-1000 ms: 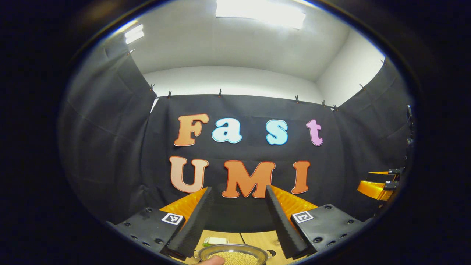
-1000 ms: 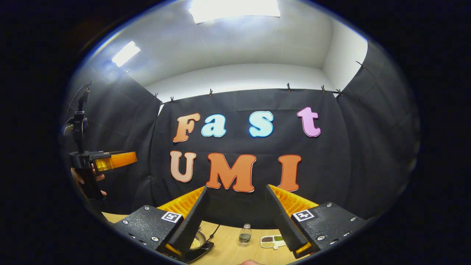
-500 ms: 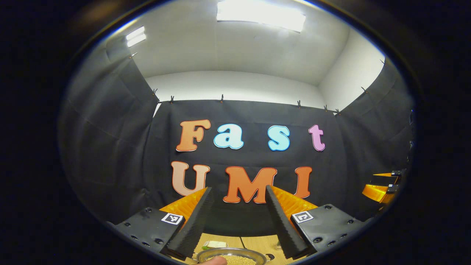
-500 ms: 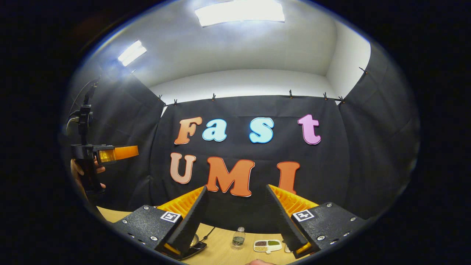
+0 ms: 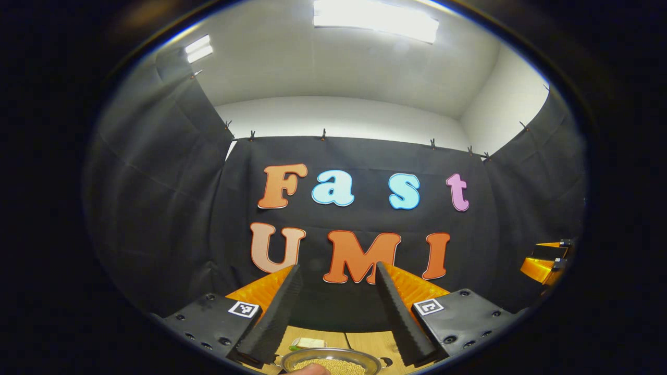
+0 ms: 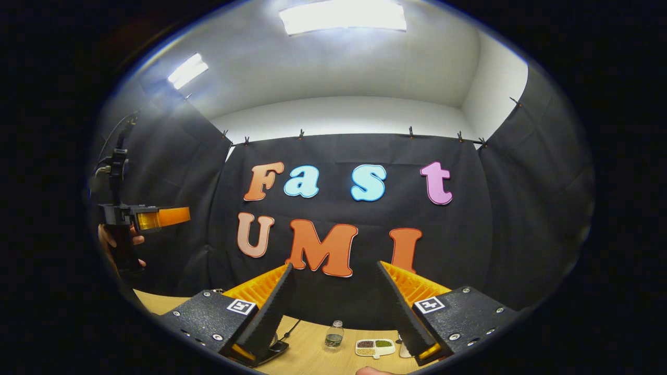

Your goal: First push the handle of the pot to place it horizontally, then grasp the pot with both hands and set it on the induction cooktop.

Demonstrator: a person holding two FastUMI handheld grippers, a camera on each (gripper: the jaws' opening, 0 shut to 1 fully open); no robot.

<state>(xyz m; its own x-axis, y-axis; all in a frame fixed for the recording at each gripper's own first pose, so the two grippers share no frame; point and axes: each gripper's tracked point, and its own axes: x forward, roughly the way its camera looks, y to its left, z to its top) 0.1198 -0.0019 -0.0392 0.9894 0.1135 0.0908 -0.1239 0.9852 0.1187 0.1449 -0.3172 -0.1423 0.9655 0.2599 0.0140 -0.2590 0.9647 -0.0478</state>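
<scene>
Pot sits low in the left gripper view, on the table, a metal bowl shape holding pale grains, just below and between my left tongs. Left tongs are spread wide, nothing between them, raised above the table. A small pale object lies on the table behind the pot's left rim. At the far right edge of that view my right tongs show side-on.

In the right gripper view, at far left, my hand holds the left tongs aloft. Right tongs are parted wide and grip nothing. A dark cooktop corner shows past the left finger; right of it stand a small bottle and a divided dish.
</scene>
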